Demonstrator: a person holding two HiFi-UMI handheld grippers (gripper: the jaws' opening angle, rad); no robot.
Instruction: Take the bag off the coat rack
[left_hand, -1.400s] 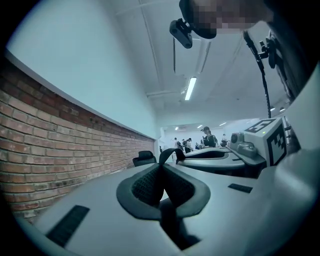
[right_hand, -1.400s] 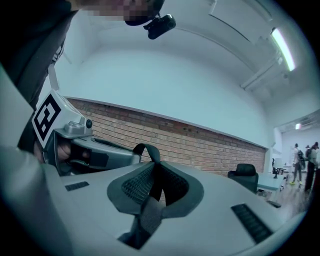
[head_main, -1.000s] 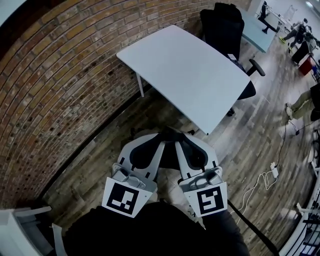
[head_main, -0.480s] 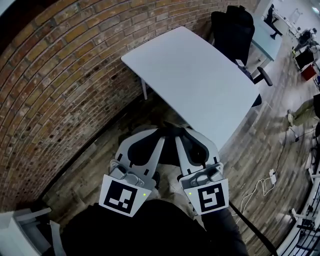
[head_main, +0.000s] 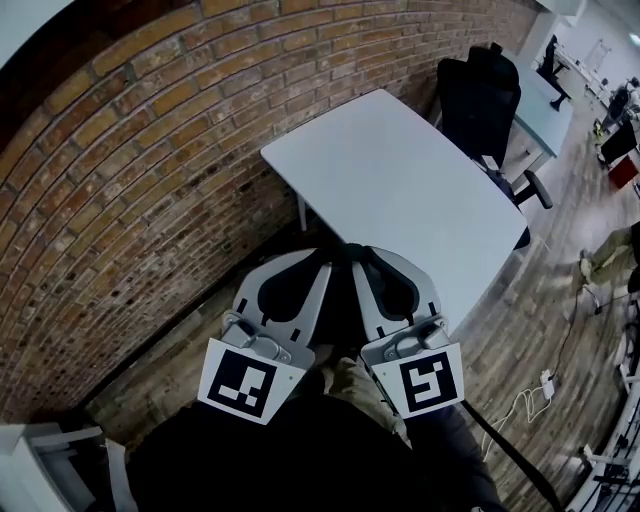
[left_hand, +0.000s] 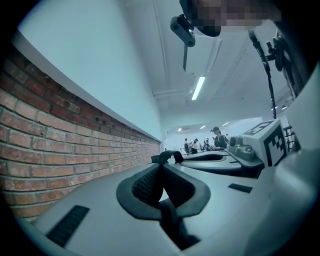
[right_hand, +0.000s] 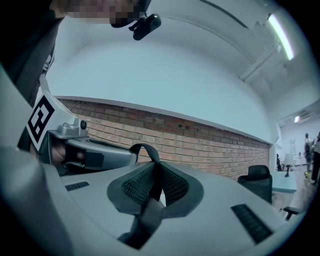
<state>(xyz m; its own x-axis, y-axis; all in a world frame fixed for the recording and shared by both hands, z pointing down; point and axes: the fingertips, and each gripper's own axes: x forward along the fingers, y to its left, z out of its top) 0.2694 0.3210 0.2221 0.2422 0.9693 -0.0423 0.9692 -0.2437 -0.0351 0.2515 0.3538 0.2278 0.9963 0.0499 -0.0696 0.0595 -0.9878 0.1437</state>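
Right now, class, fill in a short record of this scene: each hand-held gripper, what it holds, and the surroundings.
Left hand-held gripper: shut on a black strap
Right hand-held gripper: shut on a black strap as well
Gripper spacing: side by side, tips close together
Ahead: white table
Left of table: brick wall
Beyond table: black office chair
Coat rack: not in view

The left claw (left_hand: 161, 186) and the right claw (right_hand: 156, 186) have smooth, matt grey plastic shells. Their black rubbery pads (right_hand: 137, 186), textured with a fine knobbly grid, pinch a black woven strap (right_hand: 144, 216) of matt, ribbed webbing. Left of the claws stands a rough red brick wall (head_main: 130, 190). Ahead of them is a bench (head_main: 400, 190) with a smooth, matt white top, and beneath them a dull wood-plank floor (head_main: 520, 330).
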